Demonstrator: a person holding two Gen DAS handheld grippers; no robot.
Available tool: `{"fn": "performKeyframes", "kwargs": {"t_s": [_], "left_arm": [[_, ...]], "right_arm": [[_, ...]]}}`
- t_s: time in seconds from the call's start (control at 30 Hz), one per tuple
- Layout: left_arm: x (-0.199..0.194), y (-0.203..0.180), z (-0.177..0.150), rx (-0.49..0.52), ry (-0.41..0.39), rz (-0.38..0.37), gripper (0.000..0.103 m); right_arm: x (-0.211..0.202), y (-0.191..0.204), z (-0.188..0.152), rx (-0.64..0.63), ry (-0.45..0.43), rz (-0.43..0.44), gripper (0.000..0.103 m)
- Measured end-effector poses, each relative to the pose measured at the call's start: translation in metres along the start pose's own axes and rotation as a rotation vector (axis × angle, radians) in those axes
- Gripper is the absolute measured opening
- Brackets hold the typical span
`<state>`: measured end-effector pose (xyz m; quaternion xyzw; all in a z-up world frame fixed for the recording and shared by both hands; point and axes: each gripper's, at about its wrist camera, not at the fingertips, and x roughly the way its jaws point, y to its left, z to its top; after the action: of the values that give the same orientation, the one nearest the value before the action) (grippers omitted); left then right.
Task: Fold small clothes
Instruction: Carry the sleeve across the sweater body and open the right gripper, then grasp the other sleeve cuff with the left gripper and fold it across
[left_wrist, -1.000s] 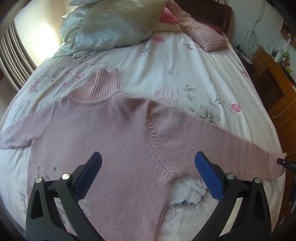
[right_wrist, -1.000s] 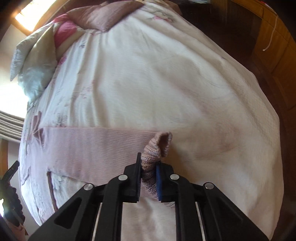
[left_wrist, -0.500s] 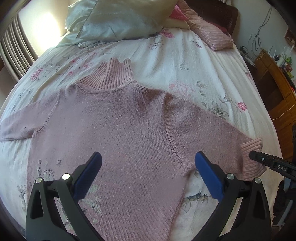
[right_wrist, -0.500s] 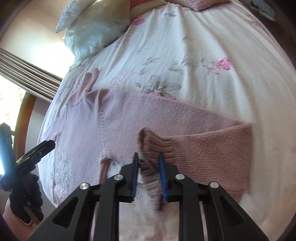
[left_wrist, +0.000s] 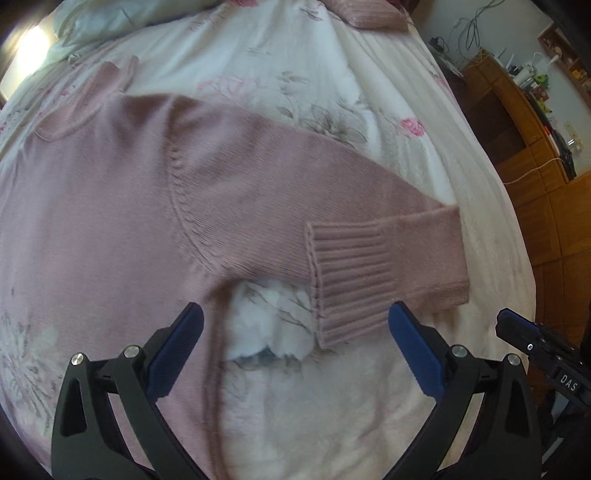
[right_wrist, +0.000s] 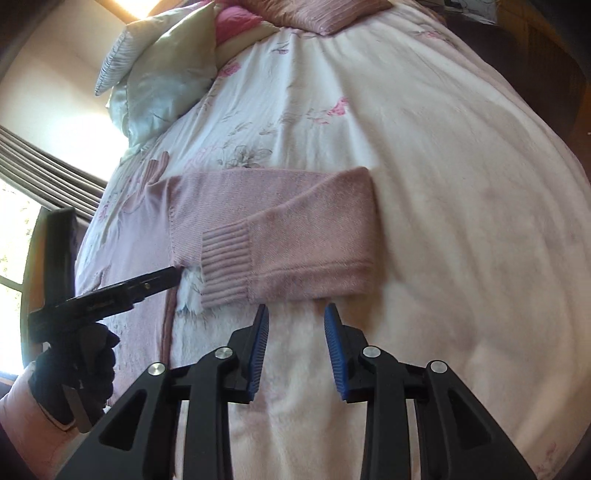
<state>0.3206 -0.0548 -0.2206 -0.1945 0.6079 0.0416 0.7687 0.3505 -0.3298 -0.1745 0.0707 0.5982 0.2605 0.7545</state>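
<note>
The pink sweater (left_wrist: 155, 206) lies flat on the bed (left_wrist: 369, 88), collar toward 11 o'clock; its sleeve (right_wrist: 295, 236) is doubled back, ribbed cuff (left_wrist: 351, 280) resting near the armpit; left tongs (left_wrist: 295, 354) gape wide, empty; right tongs (right_wrist: 295, 350) released, just short of the sleeve.

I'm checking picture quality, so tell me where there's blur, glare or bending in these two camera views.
Left wrist view: the sweater is smeared by motion blur, the window corner glares, and the cabinet curves with the fisheye. Right wrist view: the window is blown out, the bed bulges, and the sleeve is slightly soft.
</note>
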Motion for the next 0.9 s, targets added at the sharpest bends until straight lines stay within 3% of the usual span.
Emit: {"fn": "performKeyframes", "kwargs": {"t_s": [0.13, 0.2, 0.27, 0.3, 0.37, 0.4, 0.43, 0.63, 0.77, 0.9], "left_arm": [[0.038, -0.008, -0.006, -0.09, 0.075, -0.063, 0.098], [0.046, -0.011, -0.005, -0.12, 0.075, -0.087, 0.09], [0.05, -0.018, -0.002, -0.108, 0.065, -0.08, 0.061], [0.051, -0.02, 0.0, -0.104, 0.063, -0.068, 0.056], [0.047, -0.021, 0.004, -0.113, 0.047, -0.067, 0.032], [0.045, -0.02, 0.005, -0.122, 0.039, -0.072, 0.015], [0.04, -0.018, 0.006, -0.132, 0.023, -0.095, 0.006], [-0.026, -0.008, 0.007, -0.113, -0.144, -0.215, 0.005], [-0.076, 0.02, 0.008, -0.112, -0.267, -0.21, 0.005], [-0.113, 0.065, 0.022, -0.139, -0.34, -0.172, 0.005]], "right_arm": [[-0.011, -0.01, -0.023, 0.0, -0.011, -0.014, 0.035], [-0.016, -0.012, -0.033, -0.011, -0.016, -0.024, 0.038], [-0.018, -0.014, -0.04, -0.01, -0.015, -0.021, 0.041], [-0.019, -0.015, -0.043, -0.01, -0.014, -0.025, 0.041], [-0.019, -0.017, -0.047, -0.01, -0.013, -0.034, 0.041], [-0.019, -0.017, -0.048, -0.006, -0.015, -0.034, 0.041], [-0.019, -0.018, -0.049, 0.001, -0.017, -0.03, 0.041], [-0.017, -0.019, -0.05, 0.032, -0.026, -0.022, 0.043], [-0.012, -0.008, -0.044, 0.023, -0.026, -0.014, 0.043], [-0.002, 0.012, -0.036, -0.008, -0.02, -0.006, 0.044]]}}
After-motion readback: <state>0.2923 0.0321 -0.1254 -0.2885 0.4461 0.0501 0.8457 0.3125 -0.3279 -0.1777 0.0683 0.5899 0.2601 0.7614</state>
